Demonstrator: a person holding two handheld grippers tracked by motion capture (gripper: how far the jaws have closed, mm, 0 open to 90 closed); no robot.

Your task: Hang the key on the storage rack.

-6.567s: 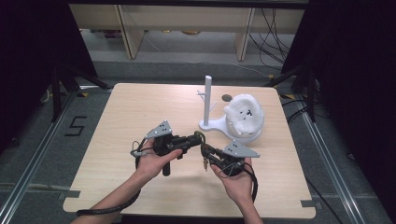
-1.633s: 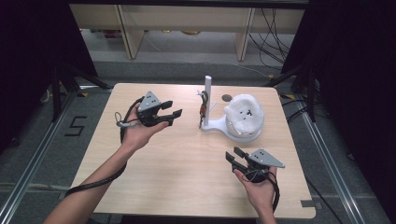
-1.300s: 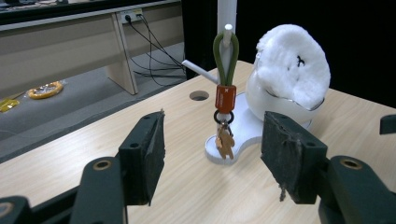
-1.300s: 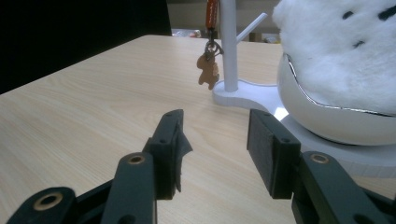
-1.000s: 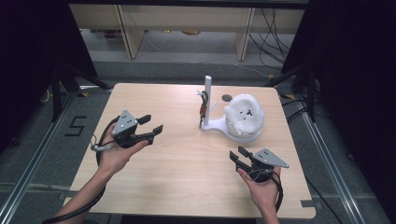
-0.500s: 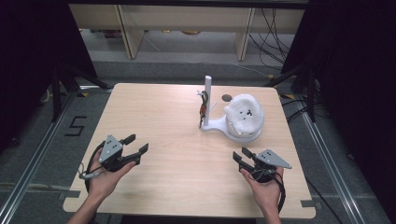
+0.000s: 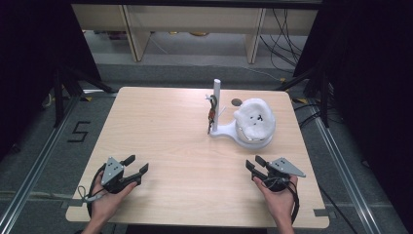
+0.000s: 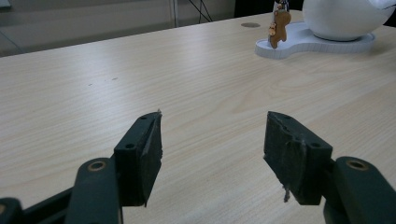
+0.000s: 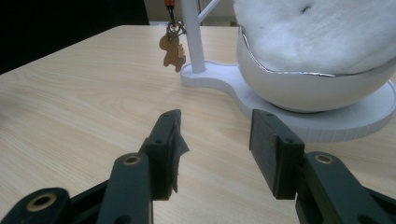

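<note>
Gingerbread-man keychain (image 7: 211, 115) hangs from the white stand's post (image 7: 216, 105) (far right of table), free to dangle, while left gripper (image 7: 135, 165) and right gripper (image 7: 254, 165) rest near, jaws apart, empty.

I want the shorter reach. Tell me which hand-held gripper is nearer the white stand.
The right hand-held gripper: it sits just in front of the white stand and its bowl, while the left hand-held gripper is far across the table.

A black "5" is marked on the floor (image 7: 78, 132).
</note>
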